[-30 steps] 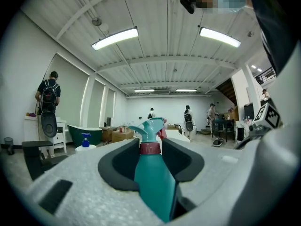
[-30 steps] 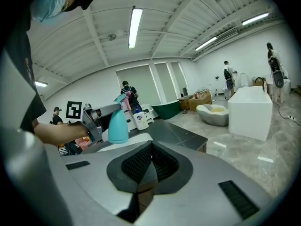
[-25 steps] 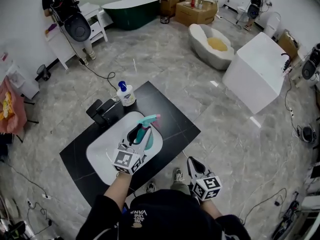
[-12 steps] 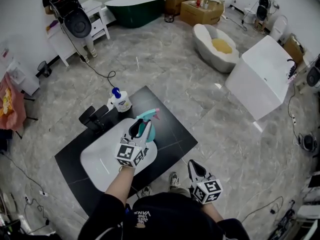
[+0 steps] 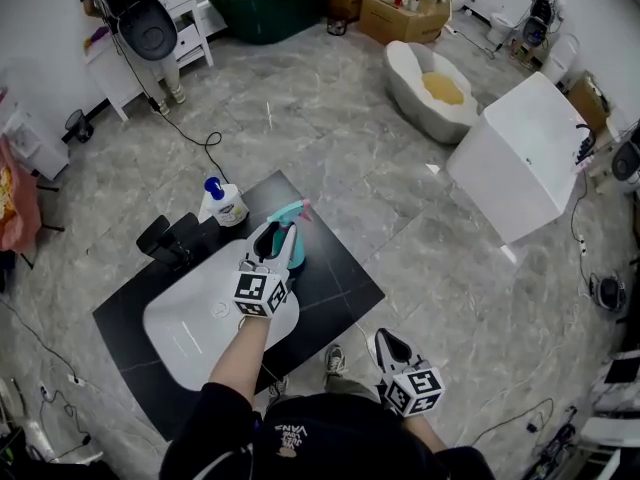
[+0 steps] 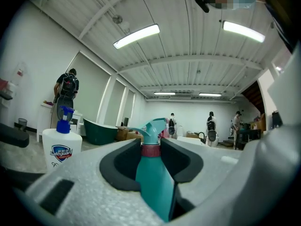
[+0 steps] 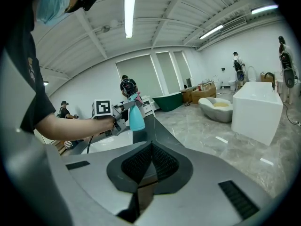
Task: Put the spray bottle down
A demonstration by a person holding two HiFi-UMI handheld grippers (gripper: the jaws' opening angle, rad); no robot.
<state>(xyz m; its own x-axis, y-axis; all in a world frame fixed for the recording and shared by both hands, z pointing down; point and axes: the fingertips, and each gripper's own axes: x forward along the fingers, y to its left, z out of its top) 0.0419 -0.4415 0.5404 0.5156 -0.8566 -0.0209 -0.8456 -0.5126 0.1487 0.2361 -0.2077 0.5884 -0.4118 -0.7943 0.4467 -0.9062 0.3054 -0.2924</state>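
Left gripper [image 5: 272, 246]: pointing level, clamped on the neck and upper body of the teal spray bottle [image 6: 153, 178]. Its jaws have just been closing a little, with the bottle between them. The bottle is upright, its trigger head pointing away from the person. It sits by the far end of the white basin [image 5: 190, 318], near the far corner of the black counter [image 5: 335, 268]. Whether its base touches the counter cannot be told. A white pump soap bottle [image 5: 226, 206] stands just beside it at that corner, with a black faucet [image 5: 170, 240] further along the far-left edge. Right gripper [image 7: 150, 160]: clenched on nothing, held off the counter's near-right edge.
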